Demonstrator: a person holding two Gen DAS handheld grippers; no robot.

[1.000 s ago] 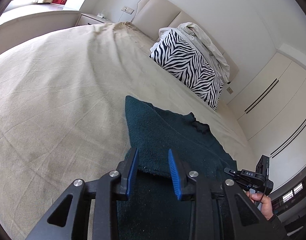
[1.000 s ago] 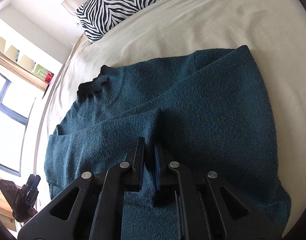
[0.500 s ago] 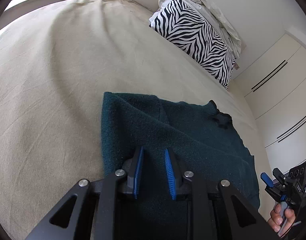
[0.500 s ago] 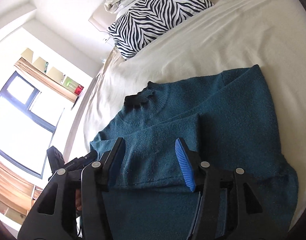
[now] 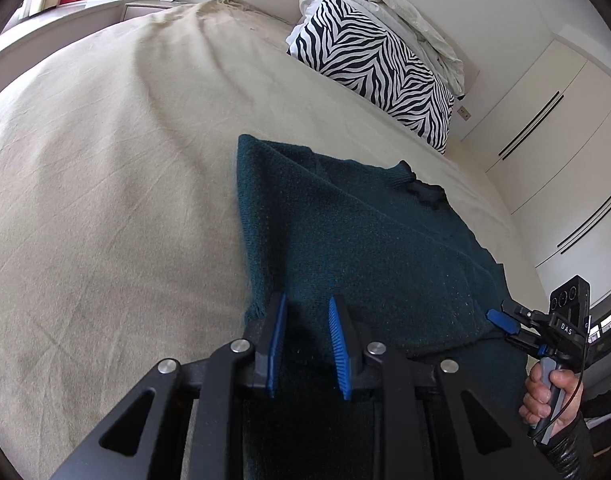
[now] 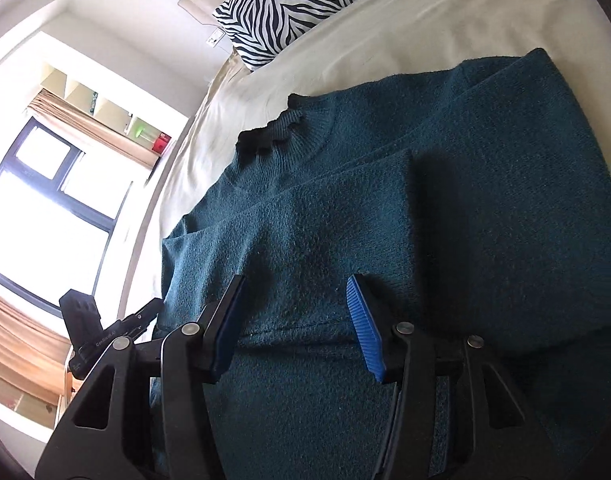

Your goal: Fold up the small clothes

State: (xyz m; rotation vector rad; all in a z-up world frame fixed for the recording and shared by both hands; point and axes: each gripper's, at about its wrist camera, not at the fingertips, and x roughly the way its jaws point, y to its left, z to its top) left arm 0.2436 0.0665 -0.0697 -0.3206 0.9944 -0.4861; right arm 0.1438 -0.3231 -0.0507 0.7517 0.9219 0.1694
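Note:
A dark teal knitted sweater (image 5: 365, 232) lies flat on the bed, collar (image 5: 425, 194) pointing toward the pillows. In the right wrist view one sleeve (image 6: 325, 220) is folded across the sweater's (image 6: 485, 200) chest. My left gripper (image 5: 306, 299) hovers over the sweater's lower left corner, its jaws a narrow gap apart with the knit showing between them, not pinched. My right gripper (image 6: 295, 280) stands open above the folded sleeve; its jaws are closing and the pads touch nothing. A hand holds the right gripper (image 5: 501, 318) at the sweater's right edge. The left gripper (image 6: 145, 312) shows at the sweater's left side.
A beige sheet (image 5: 105, 180) covers the wide bed. A zebra-striped pillow (image 5: 377, 72) and a crumpled white cover lean on the headboard. White wardrobe doors (image 5: 545, 120) stand to the right, and a window (image 6: 45, 200) with shelves lies beyond the bed's left side.
My right gripper went from shut on the sleeve to open and drew back slightly. My left gripper narrowed a little and sank toward the sweater's lower left corner.

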